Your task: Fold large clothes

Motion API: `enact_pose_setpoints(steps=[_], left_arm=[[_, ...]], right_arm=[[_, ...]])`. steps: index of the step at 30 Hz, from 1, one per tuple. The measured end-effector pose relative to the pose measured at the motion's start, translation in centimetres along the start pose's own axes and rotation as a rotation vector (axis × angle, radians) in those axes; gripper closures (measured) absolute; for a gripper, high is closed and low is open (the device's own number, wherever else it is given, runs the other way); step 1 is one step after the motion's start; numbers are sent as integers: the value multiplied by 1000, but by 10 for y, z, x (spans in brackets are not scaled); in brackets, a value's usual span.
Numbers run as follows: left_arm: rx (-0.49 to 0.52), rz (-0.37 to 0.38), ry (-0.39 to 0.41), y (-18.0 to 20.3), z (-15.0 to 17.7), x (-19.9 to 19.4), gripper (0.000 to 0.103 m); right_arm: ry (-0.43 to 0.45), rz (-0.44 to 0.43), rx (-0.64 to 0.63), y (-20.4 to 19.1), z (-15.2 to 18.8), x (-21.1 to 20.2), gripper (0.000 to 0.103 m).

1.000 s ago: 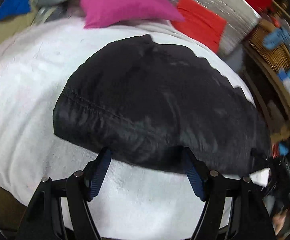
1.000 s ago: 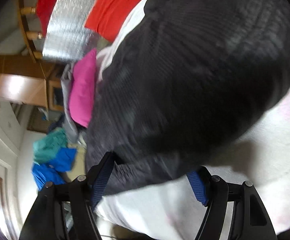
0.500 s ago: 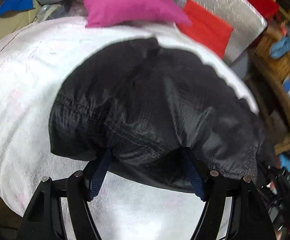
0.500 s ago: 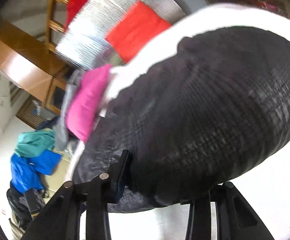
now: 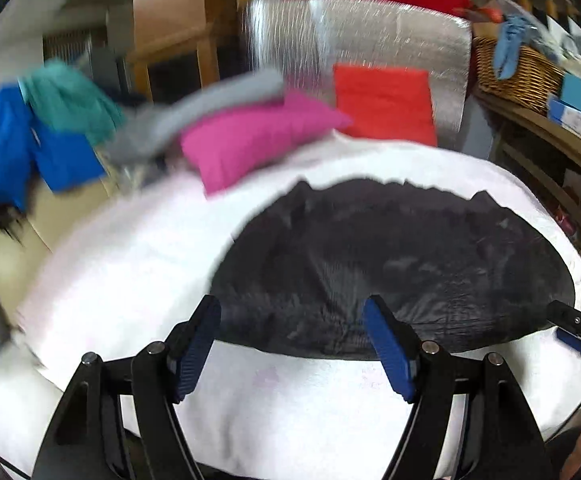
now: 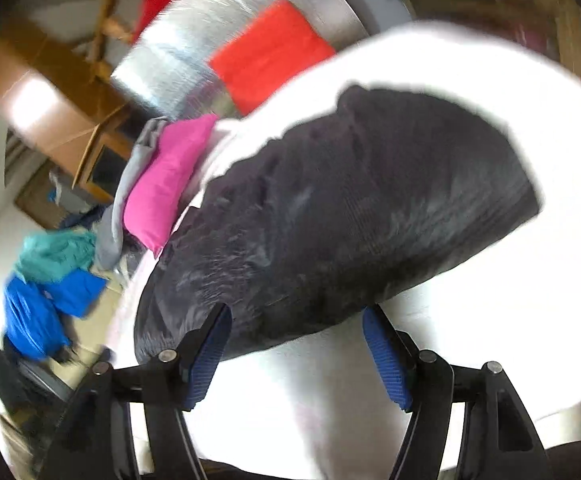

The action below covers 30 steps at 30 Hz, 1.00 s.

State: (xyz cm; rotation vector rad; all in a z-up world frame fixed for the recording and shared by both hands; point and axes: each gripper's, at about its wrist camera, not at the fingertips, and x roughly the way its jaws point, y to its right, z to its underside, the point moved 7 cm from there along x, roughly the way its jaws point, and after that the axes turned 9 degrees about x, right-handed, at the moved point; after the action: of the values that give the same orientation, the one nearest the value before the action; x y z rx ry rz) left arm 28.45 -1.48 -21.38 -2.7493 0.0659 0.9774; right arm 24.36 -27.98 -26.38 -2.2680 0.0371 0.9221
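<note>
While both our left gripper (image 5: 292, 344) and right gripper (image 6: 296, 354) hover with jaws spread and empty, the black garment (image 5: 390, 264) lies folded on the white bedding (image 5: 130, 264); we judge this fold done; beyond, unfolded clothes (image 5: 34, 128) wait.

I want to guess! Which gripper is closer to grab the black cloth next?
Probably right. The right gripper is open with the cloth's edge between its fingers; the left gripper is open too, farther back.

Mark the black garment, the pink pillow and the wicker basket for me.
black garment (image 5: 390, 264): left wrist view, middle of the cloth.
pink pillow (image 5: 258, 138): left wrist view, centre of its face.
wicker basket (image 5: 518, 76): left wrist view, woven side wall.
</note>
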Motion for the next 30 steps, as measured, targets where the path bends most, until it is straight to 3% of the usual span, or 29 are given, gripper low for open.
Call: enact_pose_setpoints(steps=[5,9,12,17,20,23,27,30], left_arm=[[67,-149,121,-12,-18,-68,19],[40,-113,184,-15,-32,-113,19],[34,-139,227,-22,-40,-144,19],[6,-163,297,-30,-49,-199,18],[-13,-186,328,-38,-52,-227,18],[-32,-201,354,-46,-53,-253,17],[-49,-223,387,-55,-51,-282,14],[-53,-236,410,-59,-50,-300,13]], right_arm=[[202,76,-266,-40,0,-74,28],[344,96,-355,-66,-5,-133,25],[419,63,-350,-83,-9,-177,19],[541,122,-447,-115,-1,-233,13],[606,104,-487,-132,11,-264,10],[636,73,-500,-147,24,-291,8],[605,65,-486,-160,35,-304,7],[620,89,-480,-165,43,-312,7]])
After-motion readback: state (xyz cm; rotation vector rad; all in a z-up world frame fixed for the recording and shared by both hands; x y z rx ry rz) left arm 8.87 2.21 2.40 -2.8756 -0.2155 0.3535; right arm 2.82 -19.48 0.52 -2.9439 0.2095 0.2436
